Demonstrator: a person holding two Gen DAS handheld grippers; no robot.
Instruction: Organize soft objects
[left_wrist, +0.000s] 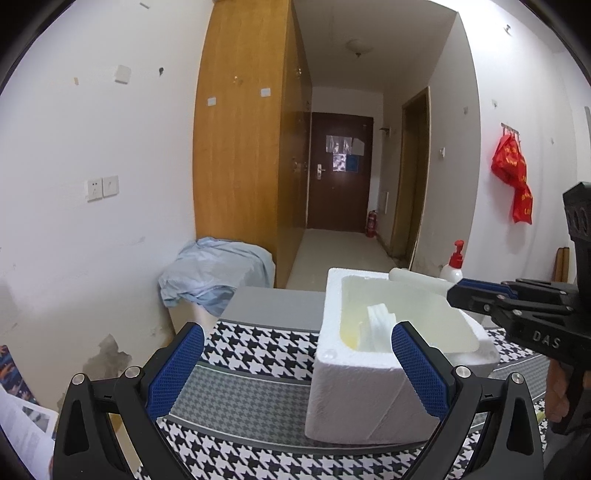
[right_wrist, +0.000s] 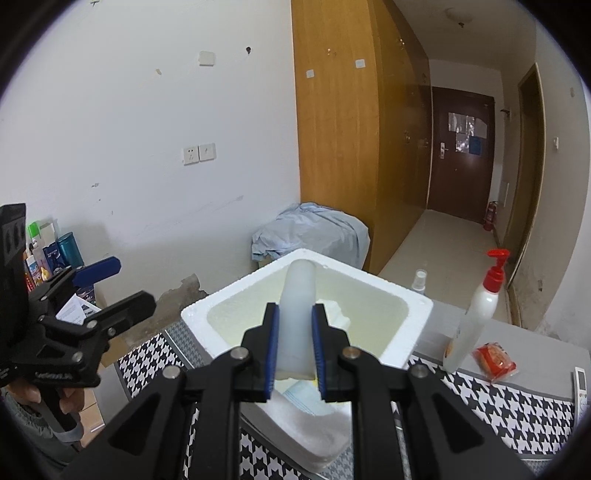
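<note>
We see the right gripper (right_wrist: 294, 334) pinching a pale, translucent soft roll (right_wrist: 298, 314) between its blue pads (right_wrist: 272, 347); both pads press flat on the roll's sides. The roll sticks out forward past the fingertips and hangs over the open white foam box (right_wrist: 413, 332), with its far end above the box's back rim. In the left wrist view the same roll (left_wrist: 419, 280) shows as a pale bar reaching over the box's far right corner from the right gripper (left_wrist: 456, 293).

Our left gripper (left_wrist: 297, 369) has its fingers spread wide with nothing between the pads. Its right pad (left_wrist: 419, 369) sits just in front of the foam box (left_wrist: 351, 398); whether it touches the box we cannot tell. Its left pad is over the cloth.

Inside the box lies a folded white foam sheet (left_wrist: 380, 325), leaning near the front wall. The box stands on a houndstooth table cloth (left_wrist: 251, 373).

Right of the box stand a white pump bottle (right_wrist: 476, 314) with a red top, and a red packet (right_wrist: 495, 360) beside it. A crumpled blue sheet (right_wrist: 310, 230) lies behind the box by the wooden wardrobe (right_wrist: 340, 129). A hand (right_wrist: 33, 397) grips the left gripper's handle.
</note>
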